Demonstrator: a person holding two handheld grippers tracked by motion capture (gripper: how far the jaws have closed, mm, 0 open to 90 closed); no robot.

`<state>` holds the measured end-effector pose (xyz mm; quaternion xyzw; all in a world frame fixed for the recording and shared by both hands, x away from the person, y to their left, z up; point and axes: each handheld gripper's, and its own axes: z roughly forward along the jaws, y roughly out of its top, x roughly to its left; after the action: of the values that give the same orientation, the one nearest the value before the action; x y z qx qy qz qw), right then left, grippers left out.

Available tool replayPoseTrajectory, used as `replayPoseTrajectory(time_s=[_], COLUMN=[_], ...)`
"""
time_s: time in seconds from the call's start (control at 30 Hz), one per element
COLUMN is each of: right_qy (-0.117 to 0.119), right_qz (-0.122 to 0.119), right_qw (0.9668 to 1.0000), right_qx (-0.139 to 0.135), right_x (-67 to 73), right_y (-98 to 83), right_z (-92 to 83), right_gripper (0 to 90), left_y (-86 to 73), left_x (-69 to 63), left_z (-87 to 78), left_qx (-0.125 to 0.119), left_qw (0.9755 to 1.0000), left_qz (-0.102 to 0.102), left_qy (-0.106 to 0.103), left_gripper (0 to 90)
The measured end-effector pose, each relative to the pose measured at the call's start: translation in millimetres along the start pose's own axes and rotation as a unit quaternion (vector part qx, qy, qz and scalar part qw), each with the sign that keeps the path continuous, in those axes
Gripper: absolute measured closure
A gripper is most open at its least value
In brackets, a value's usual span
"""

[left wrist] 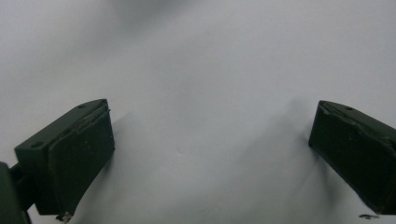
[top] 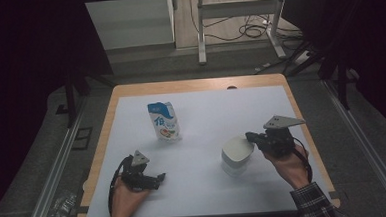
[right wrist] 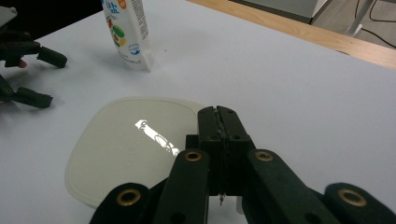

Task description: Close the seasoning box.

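Right gripper (right wrist: 219, 116) clamped fully closed with nothing visibly between the pads, tips over the near edge of the white lidded container (right wrist: 135, 144); probably mid-attempt at catching the lid rim. Left gripper (top: 157, 179) wide open, idle on the white sheet (top: 206, 113), well off to the side. Next: reopen, drop lower, straddle the rim before closing; milk carton (top: 164, 121) beyond, irrelevant.

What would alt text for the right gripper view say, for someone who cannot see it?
The right tool, its jaws pressed together, sits over the edge of a cream lidded container on the white table cover. Beyond it stands a printed carton, and the open left tool shows at the far left edge.
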<state>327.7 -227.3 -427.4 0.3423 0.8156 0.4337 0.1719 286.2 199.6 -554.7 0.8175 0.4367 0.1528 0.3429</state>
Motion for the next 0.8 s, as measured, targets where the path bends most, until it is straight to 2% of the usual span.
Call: replayPoseTrajectory(time_s=[0.8], right_qy=[-0.005], right_qz=[-0.003], right_qw=[1.0000], right_qx=[-0.003], right_x=[-1.2], right_y=[-2.0], right_z=[1.8], right_gripper=[89.3], left_y=[0.0], left_x=[0.0], left_z=[0.0], left_qx=[0.000], left_qw=[1.0000], left_qz=[0.000], left_qy=[0.000], left_gripper=[0.1])
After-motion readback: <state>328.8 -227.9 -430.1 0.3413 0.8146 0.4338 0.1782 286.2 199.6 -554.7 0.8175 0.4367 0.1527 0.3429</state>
